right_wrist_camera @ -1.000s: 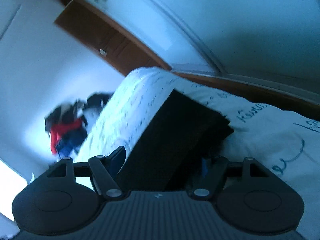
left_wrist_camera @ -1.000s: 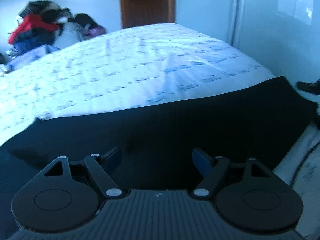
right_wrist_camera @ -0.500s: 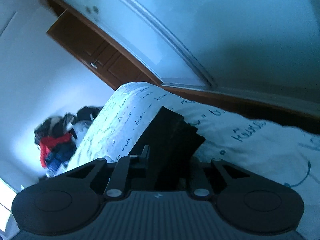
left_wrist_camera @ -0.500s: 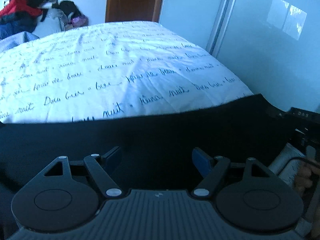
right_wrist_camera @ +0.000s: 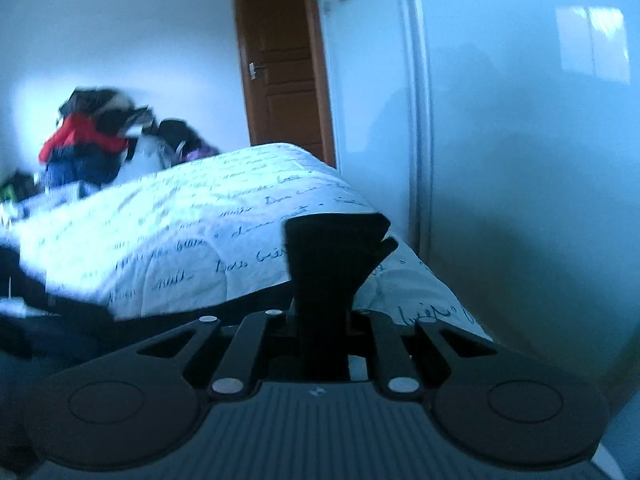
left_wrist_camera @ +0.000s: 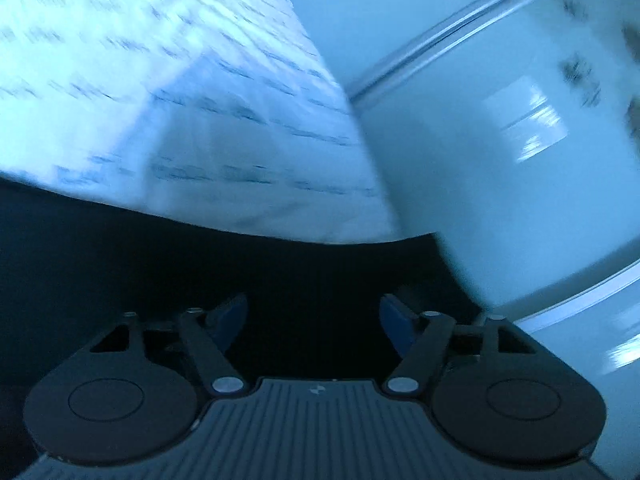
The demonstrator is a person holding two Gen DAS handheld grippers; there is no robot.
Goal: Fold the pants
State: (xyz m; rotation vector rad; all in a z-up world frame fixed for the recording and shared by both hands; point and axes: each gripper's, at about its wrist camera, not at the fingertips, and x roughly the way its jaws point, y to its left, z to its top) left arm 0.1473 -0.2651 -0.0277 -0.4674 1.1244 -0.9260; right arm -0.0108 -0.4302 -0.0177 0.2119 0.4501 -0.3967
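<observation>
Bed point(right_wrist_camera: 192, 216) top clear ahead; wardrobe point(right_wrist_camera: 520, 160) close right; clothes pile point(right_wrist_camera: 92, 136) far left.

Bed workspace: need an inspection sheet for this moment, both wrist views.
Surface: bed under a white cover printed with script.
Job's things: black pants lie across the near part of the bed; one end sticks up out of the right gripper.
Clutter: pile of clothes beyond the far end of the bed.
Grippers: left gripper open over the pants, nothing pinched; right gripper closing, its jaws already clamped on the pants.
Cables: nothing seen.
Surroundings: brown door, pale wardrobe front beside the bed; the left wrist view is motion-blurred.
</observation>
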